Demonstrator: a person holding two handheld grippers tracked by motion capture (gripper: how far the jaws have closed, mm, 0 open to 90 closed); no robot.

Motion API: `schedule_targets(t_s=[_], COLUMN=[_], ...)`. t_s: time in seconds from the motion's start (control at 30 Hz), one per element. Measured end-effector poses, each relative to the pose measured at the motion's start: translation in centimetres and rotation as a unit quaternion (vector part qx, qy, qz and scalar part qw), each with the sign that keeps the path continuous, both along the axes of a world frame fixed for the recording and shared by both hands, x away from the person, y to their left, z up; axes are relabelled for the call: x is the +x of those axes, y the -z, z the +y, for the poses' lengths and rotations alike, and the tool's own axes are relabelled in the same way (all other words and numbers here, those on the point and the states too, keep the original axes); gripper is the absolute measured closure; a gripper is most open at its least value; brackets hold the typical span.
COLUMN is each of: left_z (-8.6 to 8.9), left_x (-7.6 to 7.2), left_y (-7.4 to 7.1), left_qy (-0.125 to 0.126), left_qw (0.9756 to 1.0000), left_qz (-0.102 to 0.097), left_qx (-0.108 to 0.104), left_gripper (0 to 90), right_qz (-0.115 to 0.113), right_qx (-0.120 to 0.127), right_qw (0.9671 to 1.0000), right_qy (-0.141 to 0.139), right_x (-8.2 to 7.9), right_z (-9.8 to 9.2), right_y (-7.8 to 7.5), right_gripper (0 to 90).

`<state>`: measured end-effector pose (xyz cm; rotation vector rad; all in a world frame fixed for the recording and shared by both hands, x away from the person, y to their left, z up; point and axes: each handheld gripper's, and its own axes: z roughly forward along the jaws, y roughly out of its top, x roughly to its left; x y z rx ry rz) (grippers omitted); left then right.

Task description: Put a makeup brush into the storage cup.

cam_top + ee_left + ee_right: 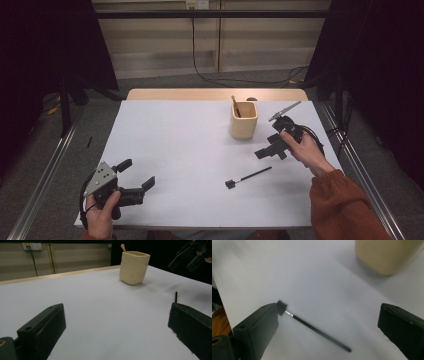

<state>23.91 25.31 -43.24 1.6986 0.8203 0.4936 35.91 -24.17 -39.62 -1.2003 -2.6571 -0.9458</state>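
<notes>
My right gripper [272,148] hangs above the white table [175,150] at the right of the high view, jaws spread wide with nothing between them. Just below it, in the lower middle of that frame, lies the black brush [248,177], flat on the table. Its long axis runs on a diagonal: the small square head points to the lower left, the thin handle tip to the upper right. In my right gripper view the brush [312,328] sits between my jaws, head by the left jaw, handle running to the lower right. The beige cup [243,120] stands upright in the upper middle, a wooden stick [235,106] leaning inside. My left gripper [134,187] rests at the lower left, jaws wide apart and empty.
</notes>
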Motion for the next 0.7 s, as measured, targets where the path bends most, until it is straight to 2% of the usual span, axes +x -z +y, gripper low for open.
schedule_targets(t_s=[0.1,0.27,0.3,0.43,0.57,0.7], left_z=[0.0,0.0,0.0,0.0,0.0,-0.1], left_x=[0.0,0.0,0.0,0.1,0.1,0.0], left_y=[0.0,0.0,0.0,0.0,0.0,0.1], left_qy=[0.001,0.001,0.001,0.001,0.002,0.002], left_qw=[1.0,1.0,1.0,1.0,1.0,1.0], left_qz=[0.0,0.0,0.0,0.001,0.0,0.001], left_qx=[0.0,0.0,0.0,0.002,0.001,0.0], left_gripper=[1.4,1.5,1.5,1.5,1.4,1.4], right_qz=[0.024,0.044,0.048,0.064,0.083,0.084], right_qx=[-0.031,-0.06,-0.072,-0.089,-0.11,-0.118], right_qw=[0.9991,0.9968,0.9957,0.9931,0.989,0.9871], right_qy=[-0.015,-0.027,-0.031,-0.041,-0.053,-0.068], right_x=[0.0,0.1,0.2,0.3,0.3,0.3], right_z=[0.3,0.5,0.5,0.3,0.4,0.5], right_y=[0.5,1.0,1.1,1.5,2.1,2.4], right_gripper=[2.9,3.7,4.2,4.1,4.0,5.0])
